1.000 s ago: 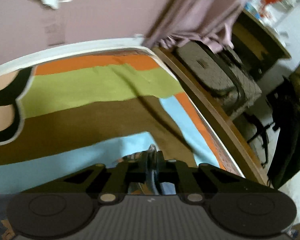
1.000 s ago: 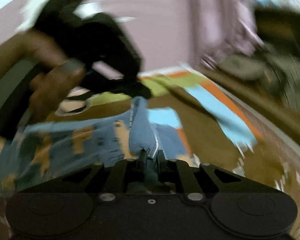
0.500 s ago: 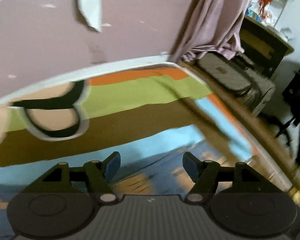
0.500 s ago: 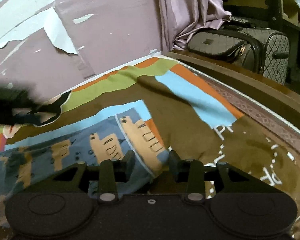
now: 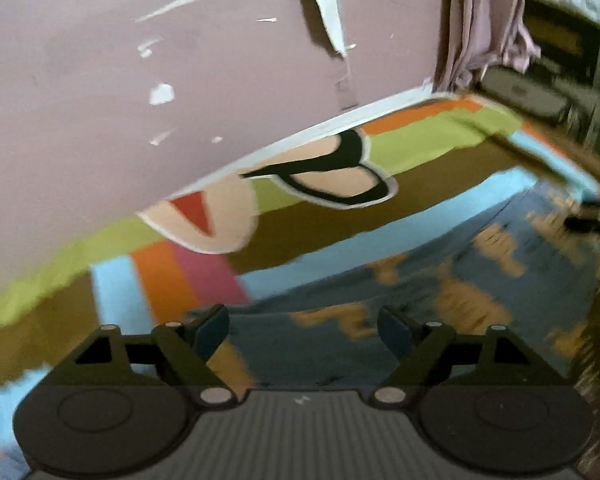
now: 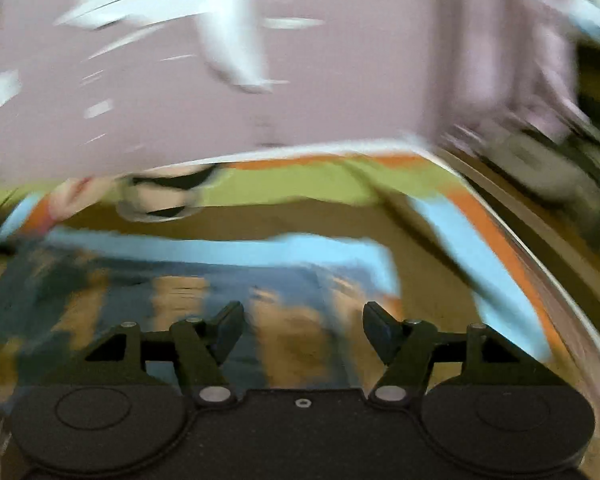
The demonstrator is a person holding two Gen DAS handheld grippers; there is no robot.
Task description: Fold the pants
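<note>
The pants [image 5: 440, 280] are blue with tan printed patches and lie flat on a striped bedsheet [image 5: 420, 140]. In the left wrist view my left gripper [image 5: 303, 326] is open and empty, just above the near part of the pants. In the right wrist view the pants [image 6: 180, 304] lie under and ahead of my right gripper [image 6: 303, 322], which is open and empty. That view is blurred by motion. The right gripper shows as a dark shape at the far right edge of the left wrist view [image 5: 596, 224].
The sheet has green, brown, light blue and orange bands [image 6: 320, 184]. A mauve wall with peeling paint [image 5: 180, 80] runs behind the bed. A curtain [image 5: 480, 20] and a grey suitcase [image 5: 532, 92] stand beyond the bed's right end. A wooden bed edge [image 6: 540, 240] runs along the right.
Both grippers were shut on the pants a second ago, then opened and let them drop onto the sheet. The left view has swung left along the bed; the right gripper is moving fast.
</note>
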